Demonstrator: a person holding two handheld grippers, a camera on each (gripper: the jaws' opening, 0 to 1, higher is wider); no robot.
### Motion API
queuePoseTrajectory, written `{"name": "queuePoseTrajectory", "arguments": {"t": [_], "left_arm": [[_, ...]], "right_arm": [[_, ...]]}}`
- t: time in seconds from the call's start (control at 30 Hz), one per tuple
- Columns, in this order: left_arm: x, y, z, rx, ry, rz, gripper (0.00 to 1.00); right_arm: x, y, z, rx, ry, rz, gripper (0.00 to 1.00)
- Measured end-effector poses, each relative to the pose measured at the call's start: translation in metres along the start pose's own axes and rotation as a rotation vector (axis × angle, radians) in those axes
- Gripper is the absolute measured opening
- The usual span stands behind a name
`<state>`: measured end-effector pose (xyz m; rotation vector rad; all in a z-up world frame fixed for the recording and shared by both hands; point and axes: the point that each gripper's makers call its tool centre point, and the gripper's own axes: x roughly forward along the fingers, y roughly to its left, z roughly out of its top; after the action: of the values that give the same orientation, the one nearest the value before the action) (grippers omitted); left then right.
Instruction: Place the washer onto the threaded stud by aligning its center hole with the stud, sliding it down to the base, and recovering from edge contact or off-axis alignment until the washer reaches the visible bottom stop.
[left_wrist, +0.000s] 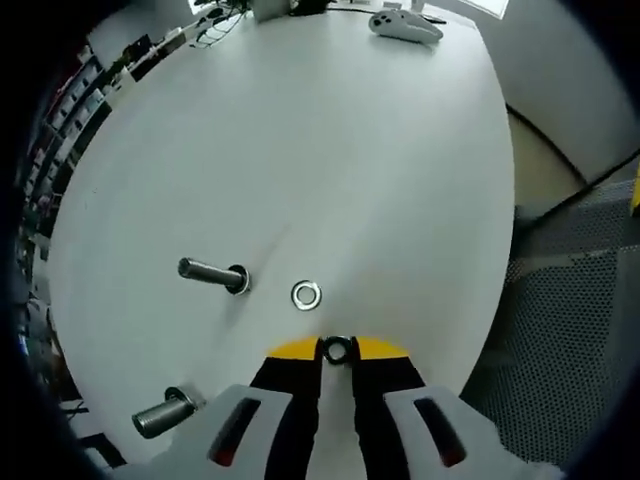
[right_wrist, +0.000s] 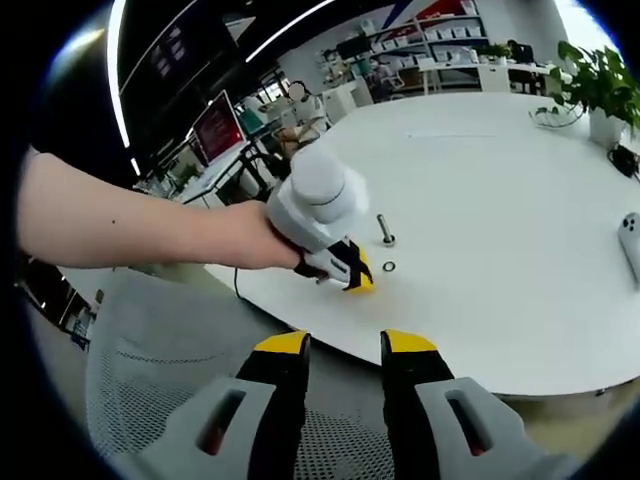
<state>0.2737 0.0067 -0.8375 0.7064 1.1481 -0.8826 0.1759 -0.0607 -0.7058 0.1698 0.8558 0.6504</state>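
Left gripper view had a washer (left_wrist: 337, 350) pinched between the closed yellow tips of the left gripper (left_wrist: 337, 352), low over the white desk (left_wrist: 330, 150) near its closer edge. A second washer (left_wrist: 306, 295) lay flat just beyond the tips, and the threaded stud (left_wrist: 213, 273) stood close beside it; another stud (left_wrist: 163, 414) stood nearer the desk's edge. Right gripper view showed a hand (right_wrist: 245, 237) on a bare forearm holding that gripper, while the right gripper (right_wrist: 343, 345) hovered off the desk's edge over a mesh chair (right_wrist: 150, 350), jaws apart and empty.
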Motion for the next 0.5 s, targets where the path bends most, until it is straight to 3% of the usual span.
{"name": "queuePoseTrajectory", "arguments": {"t": [0.07, 0.13, 0.23, 0.3, 0.4, 0.5], "left_arm": [[0.0007, 0.0054, -0.0001, 0.026, 0.003, 0.016, 0.0], [0.0009, 0.0043, 0.0001, -0.038, 0.0, -0.004, 0.0], [-0.0012, 0.004, -0.0006, -0.063, -0.033, -0.025, 0.0], [-0.0015, 0.0011, -0.0007, -0.086, -0.044, -0.044, 0.02], [-0.0027, -0.0005, -0.0033, -0.083, -0.015, -0.033, 0.09], [-0.0076, -0.0005, -0.0042, -0.073, -0.037, -0.028, 0.15]], "right_arm": [[-0.0002, -0.0001, -0.0001, 0.001, 0.0, -0.001, 0.31], [-0.0005, -0.0005, -0.0003, 0.001, 0.0, -0.003, 0.31], [-0.0007, -0.0005, 0.0001, 0.002, -0.002, -0.002, 0.31], [-0.0009, -0.0005, 0.0001, 0.003, -0.002, -0.002, 0.31], [-0.0007, -0.0006, 0.0003, 0.005, -0.003, -0.002, 0.31], [-0.001, -0.0003, 0.0006, 0.003, -0.004, -0.001, 0.31]]}}
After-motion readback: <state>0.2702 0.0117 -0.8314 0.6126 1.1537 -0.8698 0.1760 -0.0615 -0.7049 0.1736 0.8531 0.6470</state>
